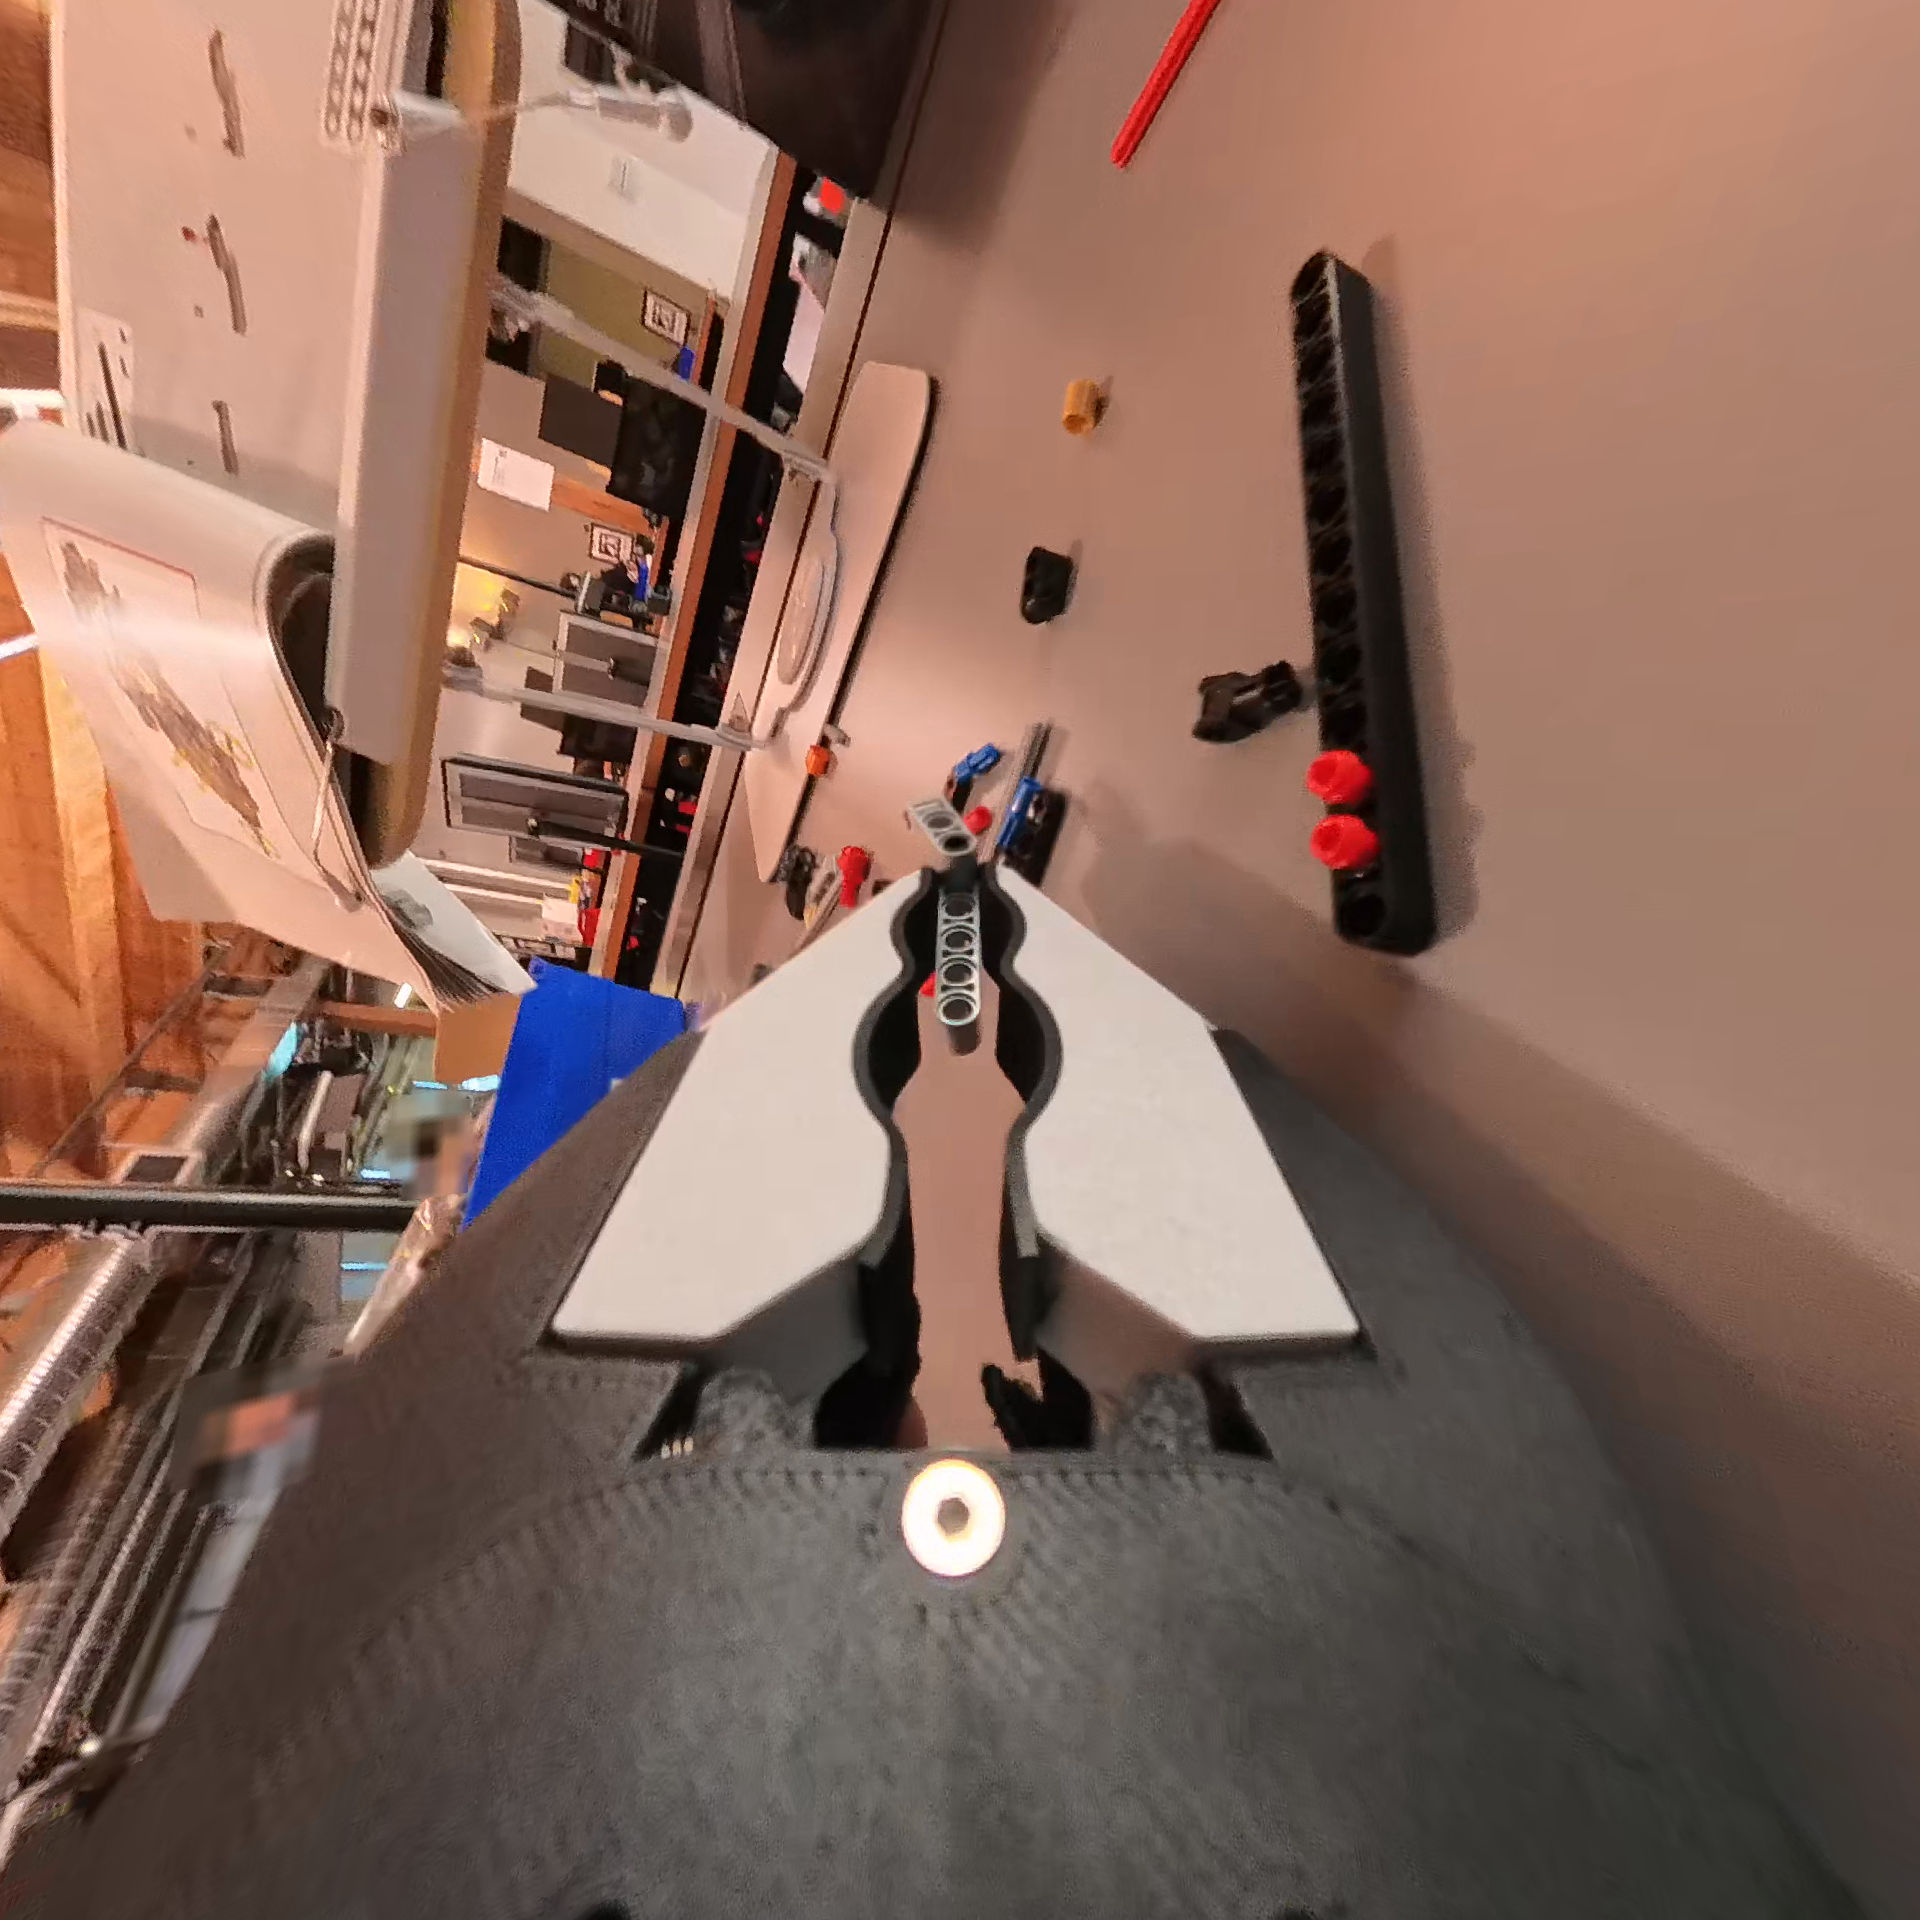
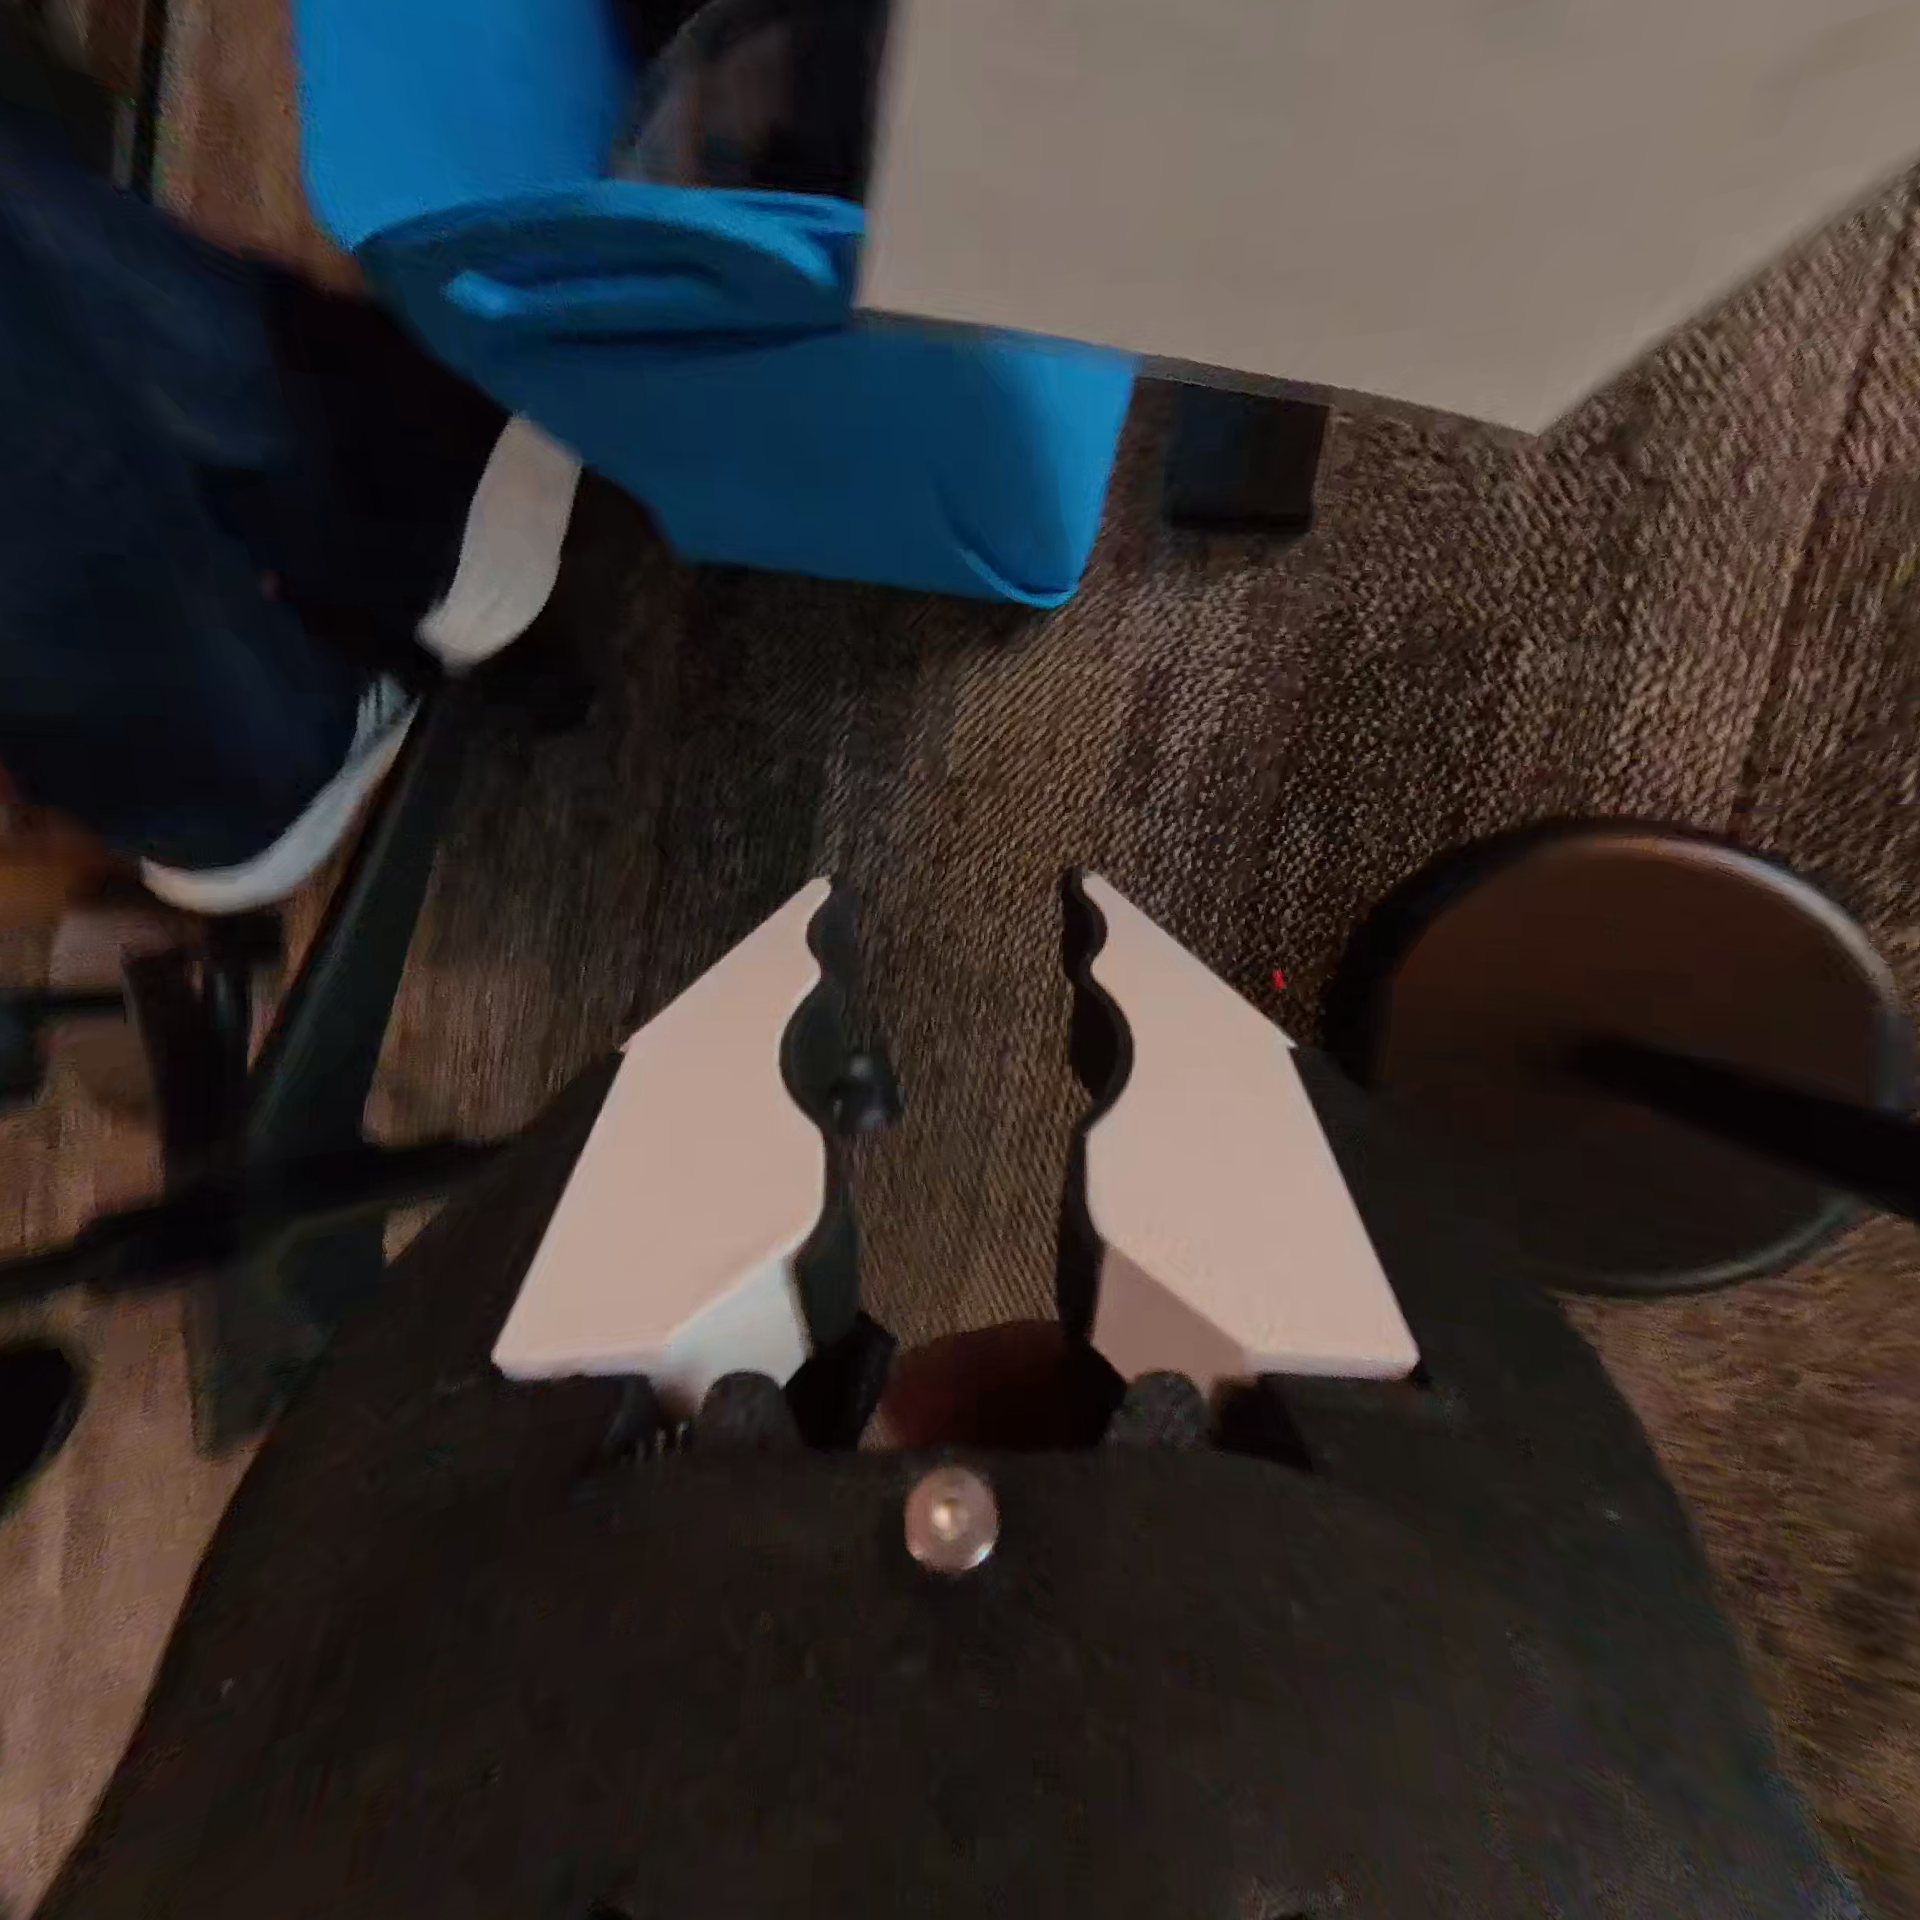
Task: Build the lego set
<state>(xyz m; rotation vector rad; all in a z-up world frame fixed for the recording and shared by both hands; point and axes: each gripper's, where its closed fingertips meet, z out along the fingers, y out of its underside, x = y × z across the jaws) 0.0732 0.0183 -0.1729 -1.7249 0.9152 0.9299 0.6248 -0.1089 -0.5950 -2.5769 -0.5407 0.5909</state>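
Observation:
In the left wrist view, which is rolled on its side, my left gripper [image 1: 958, 883] is shut on a light grey holed beam [image 1: 958, 966] held lengthwise between its tips, above the pale table [image 1: 1558, 1039]. On the table lie a long black beam [image 1: 1361, 603] with two red pins [image 1: 1338, 805], a red axle [image 1: 1164, 78], a yellow bush [image 1: 1083, 405], black connectors [image 1: 1044, 584], and blue pins [image 1: 977, 764]. My right gripper [image 2: 956, 894] is open, pointing down at the carpet off the table. A small black pin [image 2: 857, 1086] sits in its left finger's notch.
An open instruction booklet [image 1: 208, 675] on a stand and a blue bin [image 1: 582, 1070] are beyond the table edge. In the right wrist view there are a blue seat [image 2: 779, 416], the white table corner [image 2: 1351, 187], a person's shoe [image 2: 312, 810] and a round black base [image 2: 1621, 1060]. The gap from one gripper's tips to the other's is roughly 70 cm. From the left gripper's tips to the red axle [image 1: 1164, 78] is close to 20 cm.

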